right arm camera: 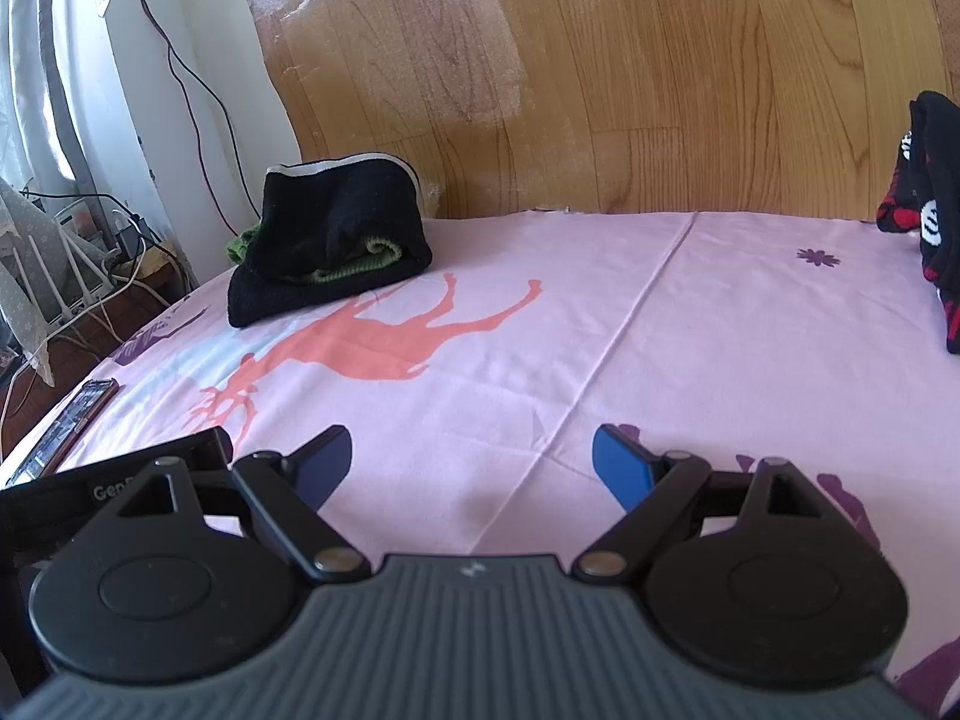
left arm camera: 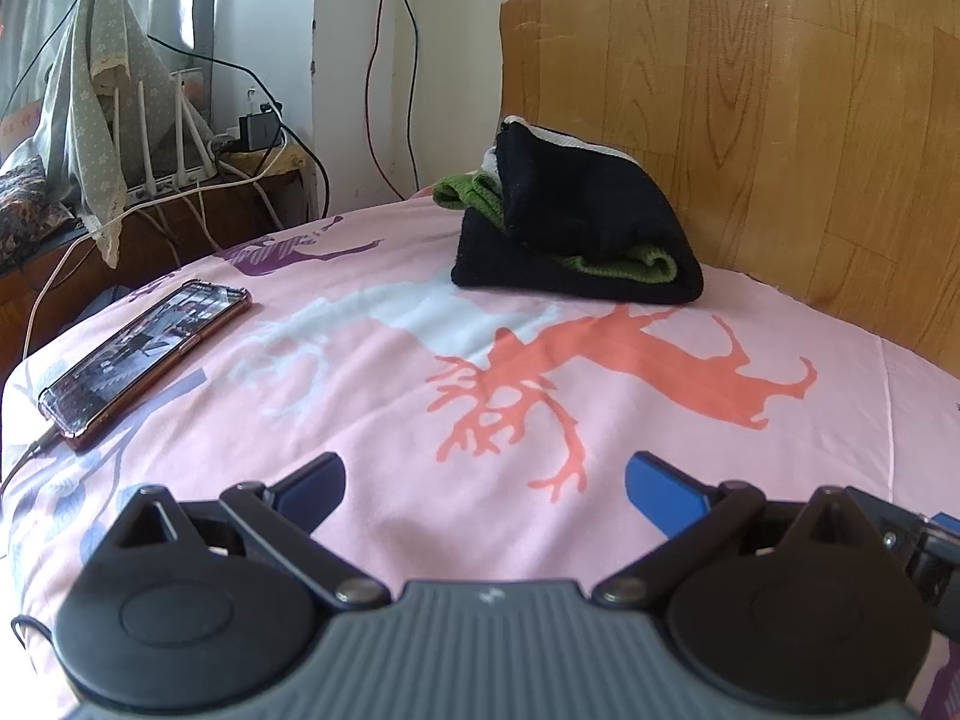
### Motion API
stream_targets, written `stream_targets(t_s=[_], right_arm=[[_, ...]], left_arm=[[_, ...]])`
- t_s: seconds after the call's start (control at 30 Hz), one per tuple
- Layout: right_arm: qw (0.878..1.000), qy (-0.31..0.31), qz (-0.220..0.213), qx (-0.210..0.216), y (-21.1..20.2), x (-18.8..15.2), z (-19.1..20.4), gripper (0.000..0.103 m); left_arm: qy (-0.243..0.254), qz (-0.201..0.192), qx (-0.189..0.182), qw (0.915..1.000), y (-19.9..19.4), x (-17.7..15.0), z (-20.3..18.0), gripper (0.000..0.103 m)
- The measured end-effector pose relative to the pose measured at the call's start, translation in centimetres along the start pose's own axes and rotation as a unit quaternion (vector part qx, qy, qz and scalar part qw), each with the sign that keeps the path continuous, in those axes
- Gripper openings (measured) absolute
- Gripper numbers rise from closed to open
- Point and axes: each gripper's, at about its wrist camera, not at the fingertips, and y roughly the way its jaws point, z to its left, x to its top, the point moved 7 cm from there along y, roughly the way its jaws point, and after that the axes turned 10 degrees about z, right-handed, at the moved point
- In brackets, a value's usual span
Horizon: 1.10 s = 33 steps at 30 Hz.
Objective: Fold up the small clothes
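Both tongs hang over a pink bedsheet (left arm camera: 372,420) printed with deer shapes. The left tongs (left arm camera: 485,483) stand wide open, blue fingers (left arm camera: 663,483) spread apart with nothing between them. The right tongs (right arm camera: 471,465) are likewise wide open and hold nothing.

Beyond them, near the wooden headboard (left arm camera: 750,90), sits a small pile of folded clothes (left arm camera: 576,222): black knit pieces with green knit showing between the layers and a pale edge along the top. The pile rests on the sheet just short of the headboard, well apart from both tongs. In the right view, a black-and-red garment (right arm camera: 933,210) lies at the far right edge of the bed, only partly visible.

A phone (left arm camera: 144,354) with its screen lit lies flat on the sheet to the left, a cable at its near end. Off the bed's left side, a router (left arm camera: 162,138) with white antennas stands among tangled wires.
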Motion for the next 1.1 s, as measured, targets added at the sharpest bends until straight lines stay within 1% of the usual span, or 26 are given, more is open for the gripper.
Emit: stream_targets(t_s=[0.27, 0.63, 1.1], right_arm=[[1.000, 0.000, 0.001, 0.002, -0.01, 0.00, -0.12, 0.089], [1.000, 0.001, 0.002, 0.002, 0.00, 0.01, -0.14, 0.089], [1.000, 0.001, 0.002, 0.003, -0.02, -0.01, -0.17, 0.089]], left_arm=[[-0.003, 0.006, -0.009, 0.9999, 0.04, -0.06, 0.01, 0.103], [0.000, 0.007, -0.002, 1.0000, 0.10, -0.09, -0.04, 0.103], [0.002, 0.008, -0.001, 1.0000, 0.14, -0.08, 0.04, 0.103]])
